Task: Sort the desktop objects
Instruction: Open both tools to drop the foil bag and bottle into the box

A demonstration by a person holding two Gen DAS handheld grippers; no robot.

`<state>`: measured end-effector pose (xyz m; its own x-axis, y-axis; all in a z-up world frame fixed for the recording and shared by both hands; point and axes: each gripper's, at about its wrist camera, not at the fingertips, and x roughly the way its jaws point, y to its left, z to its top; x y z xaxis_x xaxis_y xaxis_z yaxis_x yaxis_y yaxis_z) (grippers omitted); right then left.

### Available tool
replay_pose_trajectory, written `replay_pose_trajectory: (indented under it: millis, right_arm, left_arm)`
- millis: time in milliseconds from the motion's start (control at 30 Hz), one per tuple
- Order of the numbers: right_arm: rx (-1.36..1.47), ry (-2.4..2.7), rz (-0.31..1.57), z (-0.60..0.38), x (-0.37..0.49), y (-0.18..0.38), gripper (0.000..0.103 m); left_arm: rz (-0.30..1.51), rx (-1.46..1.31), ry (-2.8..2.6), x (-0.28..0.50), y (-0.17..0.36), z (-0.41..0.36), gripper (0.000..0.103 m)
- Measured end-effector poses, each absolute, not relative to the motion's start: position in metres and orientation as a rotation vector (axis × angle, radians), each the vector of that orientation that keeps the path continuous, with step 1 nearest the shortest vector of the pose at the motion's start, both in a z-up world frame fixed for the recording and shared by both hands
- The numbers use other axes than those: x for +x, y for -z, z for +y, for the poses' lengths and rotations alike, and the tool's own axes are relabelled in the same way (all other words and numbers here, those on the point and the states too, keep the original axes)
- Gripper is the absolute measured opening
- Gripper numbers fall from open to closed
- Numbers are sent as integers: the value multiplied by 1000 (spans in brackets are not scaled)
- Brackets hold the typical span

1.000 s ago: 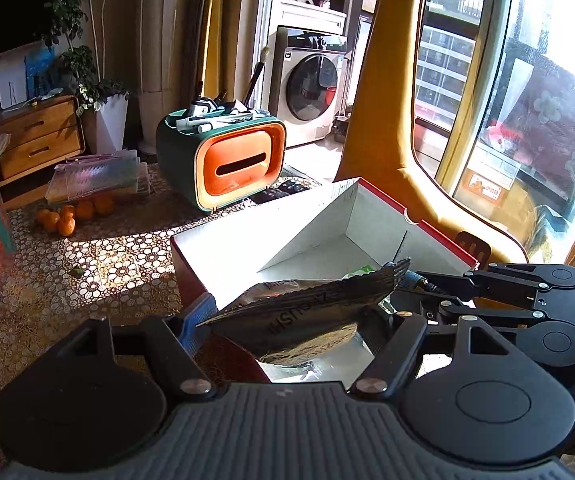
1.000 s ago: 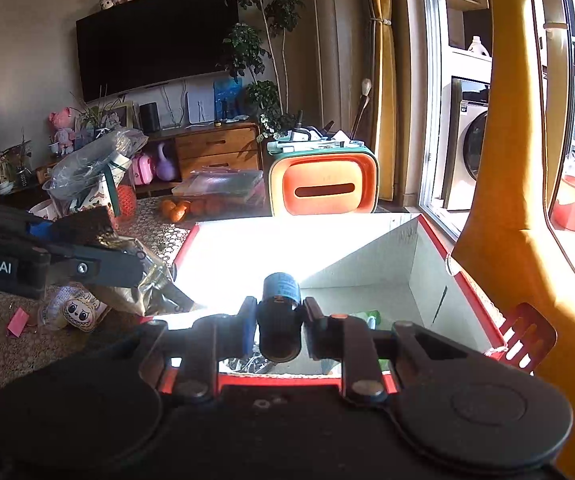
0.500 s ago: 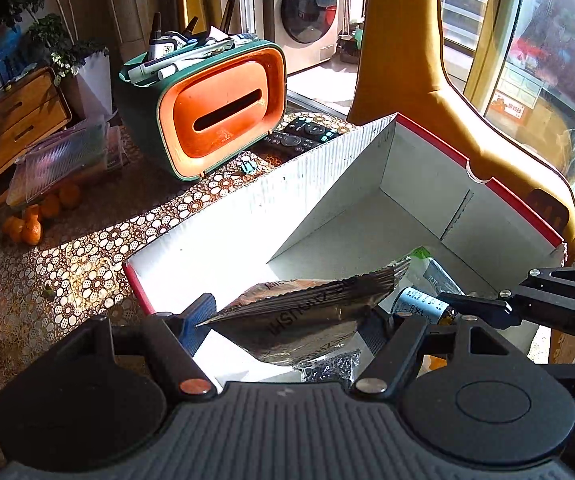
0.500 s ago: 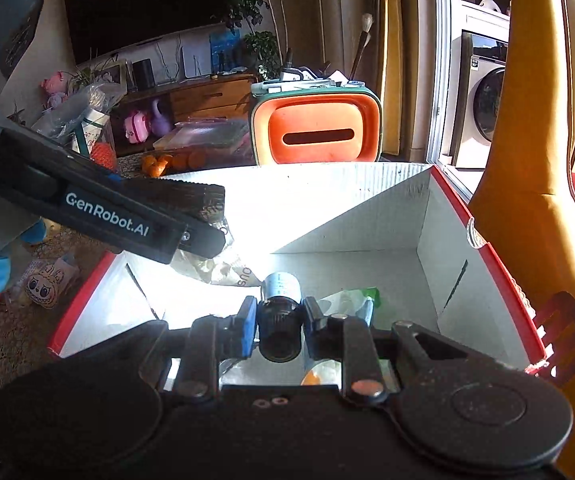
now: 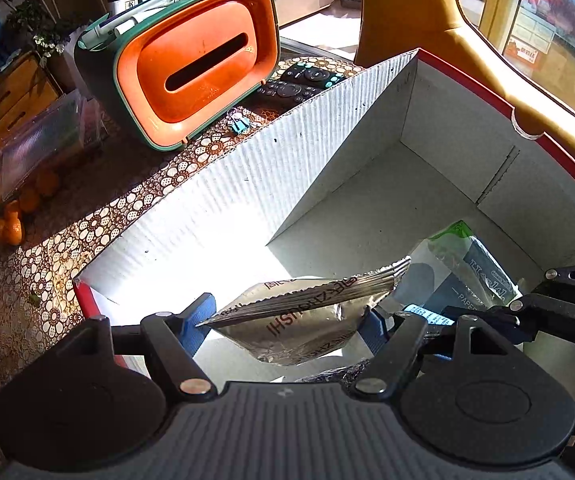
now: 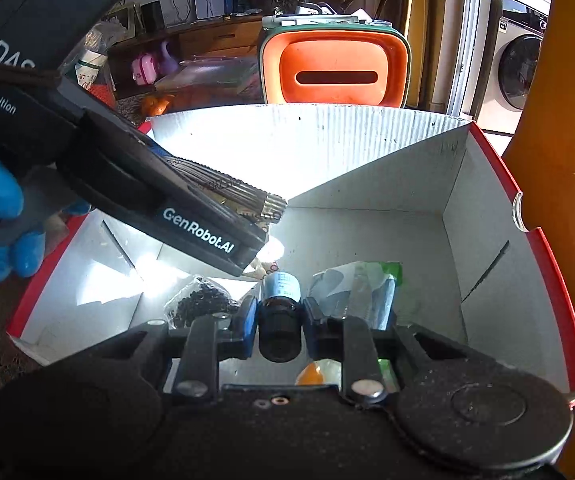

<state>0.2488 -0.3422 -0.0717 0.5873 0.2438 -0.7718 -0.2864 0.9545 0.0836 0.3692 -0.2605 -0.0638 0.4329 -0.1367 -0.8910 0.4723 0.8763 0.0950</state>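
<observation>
My left gripper [image 5: 287,320] is shut on a silver foil pouch [image 5: 307,320] and holds it over the open red-and-white cardboard box [image 5: 327,168]. The pouch edge [image 6: 247,196] also shows in the right wrist view beside the left gripper's body. My right gripper [image 6: 279,316] is shut on a small dark bottle [image 6: 281,312] with a blue-white label, low inside the box [image 6: 487,200]. A green-and-white tissue pack [image 5: 467,260] [image 6: 367,288], a bag of dark beads [image 6: 203,304] and an orange item [image 6: 311,374] lie on the box floor.
An orange-and-green tissue holder [image 5: 191,64] with pens on top stands behind the box. Two black remotes [image 5: 303,80] and a small clip [image 5: 239,122] lie beside it. Oranges [image 5: 11,224] and a clear plastic case [image 5: 39,140] sit to the left. A yellow chair [image 5: 427,20] stands behind the box.
Both grippers moved forward and down over the box. The pouch and the bottle are now lower inside it; both stay gripped.
</observation>
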Motion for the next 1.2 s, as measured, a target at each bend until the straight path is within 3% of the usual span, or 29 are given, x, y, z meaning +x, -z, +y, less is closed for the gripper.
replay_pose_trajectory:
  millis: [567,667,800,1200]
  right_arm:
    - [-80,-310,956,-339,263,78,25]
    - [-85,-310,953,-339,262,77,29]
    - [-80,-311,940,-340,258,72,39]
    - [-77,-313,884,-342,233,47,51]
  left_arm:
    - [1109,337,435,368,76,-263,75]
    - [1099,323,442,365,71,-261,76]
    - [1091,305,464,360,64,-261,86]
    - [992,152,480,334,21,-230,87]
